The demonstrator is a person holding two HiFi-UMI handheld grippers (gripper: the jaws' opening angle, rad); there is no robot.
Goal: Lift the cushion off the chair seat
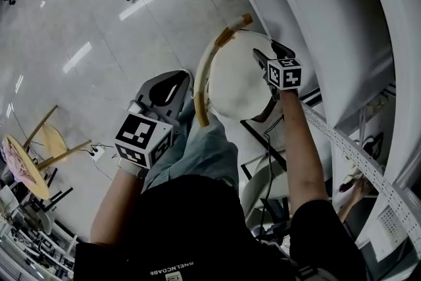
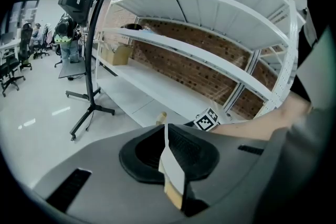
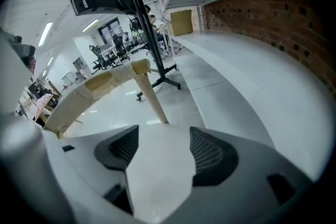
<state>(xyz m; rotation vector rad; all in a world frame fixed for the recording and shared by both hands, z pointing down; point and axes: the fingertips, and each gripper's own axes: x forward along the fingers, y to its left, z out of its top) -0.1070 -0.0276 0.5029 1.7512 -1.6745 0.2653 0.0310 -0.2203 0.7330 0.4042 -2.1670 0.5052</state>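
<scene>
Between the jaws of the right tongs (image 3: 164,136), which are spread wide, the white edge of the cushion (image 1: 238,82) is sitting. Nothing is gripped there yet as far as can be judged, since the pads aren't seen pressing on it.

Over on the other side, the left tongs (image 2: 168,139) are pinched together on a thin whitish strip with a tan end. That strip is taken to be the curved wooden back rail (image 1: 197,92).

So the key bit: the cushion lies straight ahead of the right tongs, and on the far side of the rail from the left ones. The right hand is clearly the nearer one, and the lift would probably be started from there.

No long axis to worry about tbh, the cushion is round. It's shown lying inside the curve of the rail, on the seat as far as can be told (the seat itself is hidden under it).

Count-wise: one cushion, one back rail, two tongs, one pair closed and one pair apart. White shelving (image 1: 368,43) is seen just beyond, to the right.
</scene>
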